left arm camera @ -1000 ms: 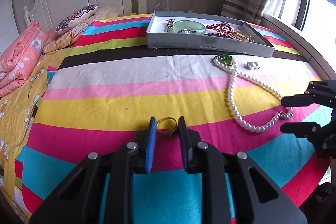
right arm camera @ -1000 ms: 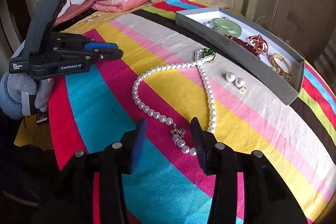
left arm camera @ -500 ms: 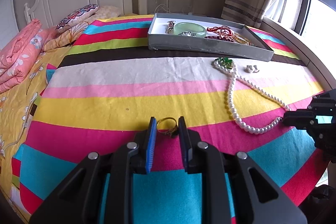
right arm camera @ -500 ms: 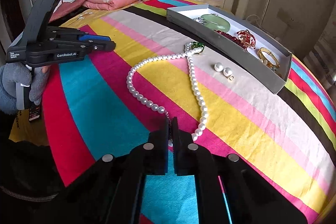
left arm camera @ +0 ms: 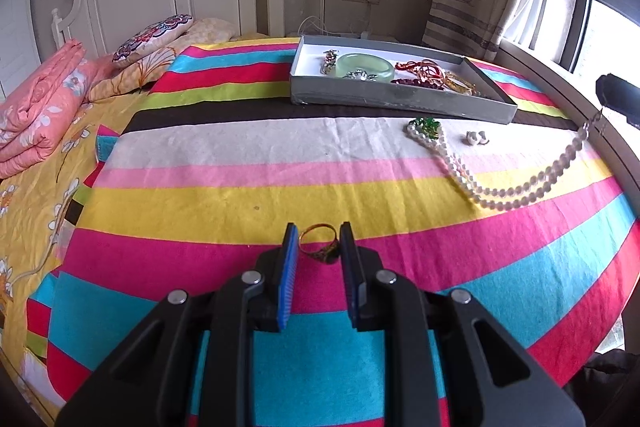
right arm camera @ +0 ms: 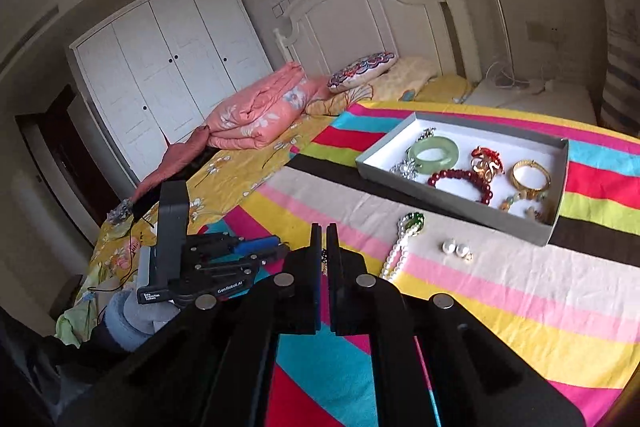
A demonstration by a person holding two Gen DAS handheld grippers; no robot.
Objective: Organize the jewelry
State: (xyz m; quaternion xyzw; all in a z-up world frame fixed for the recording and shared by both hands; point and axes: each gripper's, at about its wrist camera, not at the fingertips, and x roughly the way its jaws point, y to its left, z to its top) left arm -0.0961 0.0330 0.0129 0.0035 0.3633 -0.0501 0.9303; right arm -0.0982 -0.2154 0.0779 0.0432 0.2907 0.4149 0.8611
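In the grey tray [right arm camera: 557,215] — bangles, beads; right hand-held gripper [right arm camera: 324,231] grips the pearl necklace [left arm camera: 516,193].

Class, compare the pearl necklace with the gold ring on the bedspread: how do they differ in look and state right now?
The pearl necklace is a long white beaded strand; the gold ring is one small band. The necklace is clamped by its clasp end in the right gripper, partly raised off the striped bedspread; the ring lies flat between the open jaws of the left gripper, ungripped. Neither is in the grey tray yet.
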